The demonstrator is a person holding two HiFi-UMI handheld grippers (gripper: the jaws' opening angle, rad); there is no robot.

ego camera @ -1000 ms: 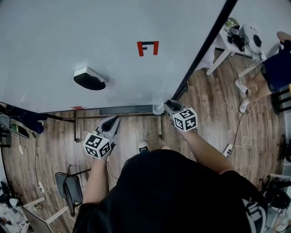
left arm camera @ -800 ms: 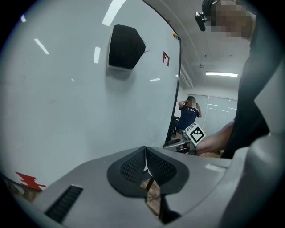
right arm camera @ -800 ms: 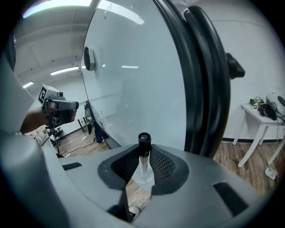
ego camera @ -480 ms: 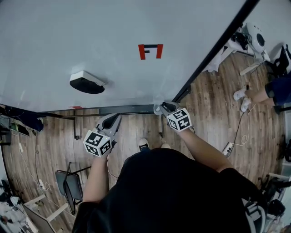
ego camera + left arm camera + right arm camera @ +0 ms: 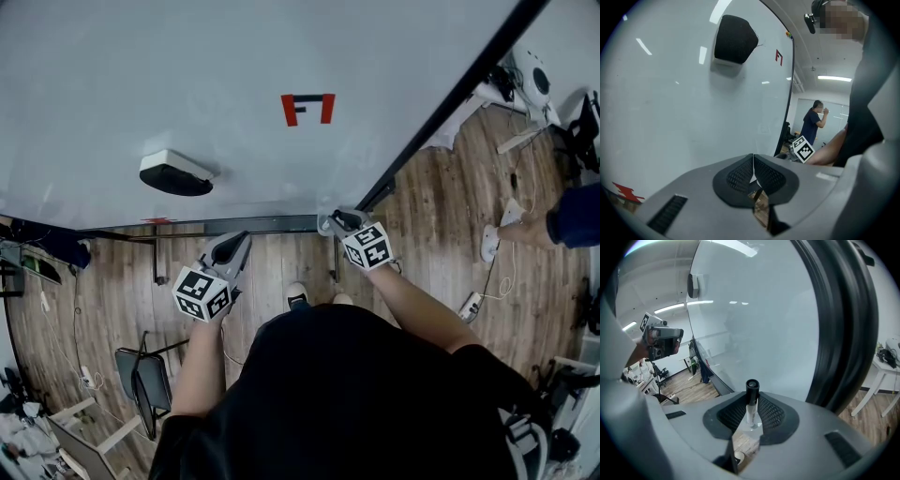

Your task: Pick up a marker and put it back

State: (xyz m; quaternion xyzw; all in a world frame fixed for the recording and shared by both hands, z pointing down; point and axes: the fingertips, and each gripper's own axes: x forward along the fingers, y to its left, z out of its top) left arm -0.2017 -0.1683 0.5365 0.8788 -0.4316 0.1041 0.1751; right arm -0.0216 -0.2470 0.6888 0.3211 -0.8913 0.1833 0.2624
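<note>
Right tongs (image 5: 751, 401), just eased a touch wider, grip a black-capped marker (image 5: 752, 389). Left tongs (image 5: 753, 158) are pressed together, empty. Whiteboard (image 5: 187, 75) ahead, wood floor (image 5: 441, 216) below.

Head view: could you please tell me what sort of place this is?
Probably an office or lab workroom: a large whiteboard with an eraser stuck on it, a marker, and wood-plank flooring.

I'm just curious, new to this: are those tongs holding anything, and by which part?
The right tongs pinch a marker by its white barrel, just below the black cap. The left tongs are shut, holding nothing.
</note>
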